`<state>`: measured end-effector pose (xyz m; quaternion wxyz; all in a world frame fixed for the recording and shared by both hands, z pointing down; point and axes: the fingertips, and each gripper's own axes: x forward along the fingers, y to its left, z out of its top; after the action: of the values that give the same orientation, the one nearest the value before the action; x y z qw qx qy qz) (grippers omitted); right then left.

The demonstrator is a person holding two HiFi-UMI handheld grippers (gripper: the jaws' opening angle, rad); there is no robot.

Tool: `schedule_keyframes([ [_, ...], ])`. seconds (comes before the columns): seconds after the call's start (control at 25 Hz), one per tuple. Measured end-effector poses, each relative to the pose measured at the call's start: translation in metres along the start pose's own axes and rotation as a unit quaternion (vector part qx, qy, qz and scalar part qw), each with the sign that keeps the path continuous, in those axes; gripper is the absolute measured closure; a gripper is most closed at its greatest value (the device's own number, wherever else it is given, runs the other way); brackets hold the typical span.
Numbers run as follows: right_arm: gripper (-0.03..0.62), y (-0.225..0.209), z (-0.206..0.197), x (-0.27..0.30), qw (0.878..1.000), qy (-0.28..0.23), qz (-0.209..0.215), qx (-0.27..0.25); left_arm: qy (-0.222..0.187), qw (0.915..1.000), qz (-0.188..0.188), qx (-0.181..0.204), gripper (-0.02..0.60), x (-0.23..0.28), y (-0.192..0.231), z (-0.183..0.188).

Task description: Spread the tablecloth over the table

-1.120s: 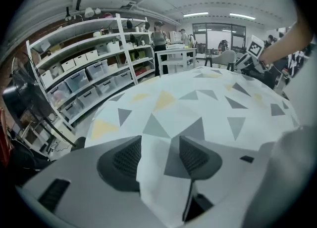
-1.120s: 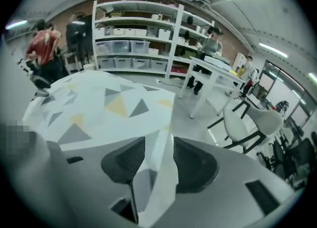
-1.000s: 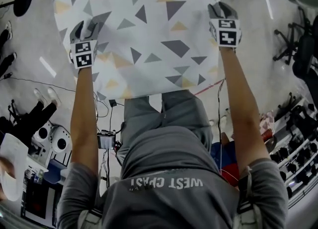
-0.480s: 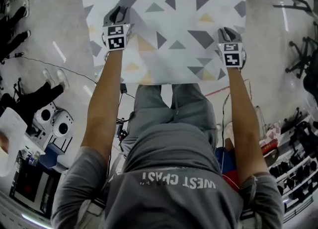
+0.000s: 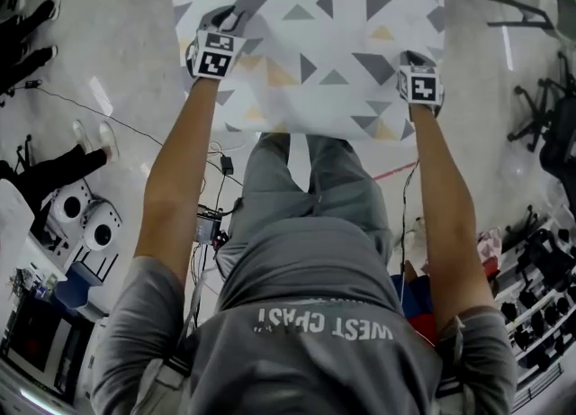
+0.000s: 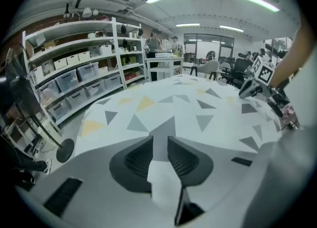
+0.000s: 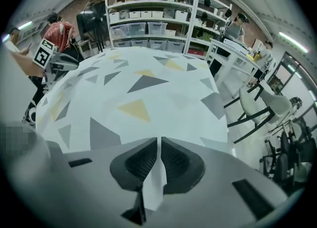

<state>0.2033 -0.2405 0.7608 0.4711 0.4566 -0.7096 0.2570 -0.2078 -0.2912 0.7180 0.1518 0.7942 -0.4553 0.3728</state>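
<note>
A white tablecloth [image 5: 315,35] printed with grey and yellow triangles lies spread over the table, its near edge hanging in front of the person's legs. My left gripper [image 5: 227,21] sits at the cloth's near left part, and my right gripper [image 5: 412,62] at the near right corner. In the left gripper view the left gripper [image 6: 159,142] has a white fold of cloth pinched between its pads. The right gripper view shows the right gripper [image 7: 159,149] nearly closed on a thin fold. Both pairs of jaws have just been closing with cloth between them.
Shelving with storage boxes [image 6: 74,73] stands beyond the table. Office chairs [image 7: 262,103] are to the right and a fan's round base [image 6: 64,150] to the left. Cables and a small box [image 5: 207,224] lie on the floor by the person's feet. Bystanders' legs [image 5: 54,166] show at the left.
The right gripper has drawn back and down to the cloth's near right corner. The left gripper has shifted a little along the left side. The cloth still lies flat.
</note>
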Motion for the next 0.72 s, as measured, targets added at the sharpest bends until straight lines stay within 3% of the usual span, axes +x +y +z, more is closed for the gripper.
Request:
schedule_keyframes([
  [0.16,0.560,0.005,0.032,-0.029,1.000,-0.026,-0.009,0.008,-0.042,0.9990,-0.006,0.016,0.499,-0.038,-0.003,0.032],
  [0.4,0.566,0.023,0.097,-0.099,0.993,-0.115,-0.014,-0.003,-0.118,0.9927,-0.009,0.022,0.499,-0.108,-0.005,0.088],
  [0.56,0.581,0.046,0.149,-0.166,0.982,-0.190,-0.007,-0.006,-0.172,0.9851,-0.006,0.005,0.500,-0.161,0.001,0.126],
  [0.72,0.583,0.078,0.200,-0.249,0.963,-0.270,0.004,-0.016,-0.232,0.9726,-0.005,-0.007,0.500,-0.223,0.006,0.167],
])
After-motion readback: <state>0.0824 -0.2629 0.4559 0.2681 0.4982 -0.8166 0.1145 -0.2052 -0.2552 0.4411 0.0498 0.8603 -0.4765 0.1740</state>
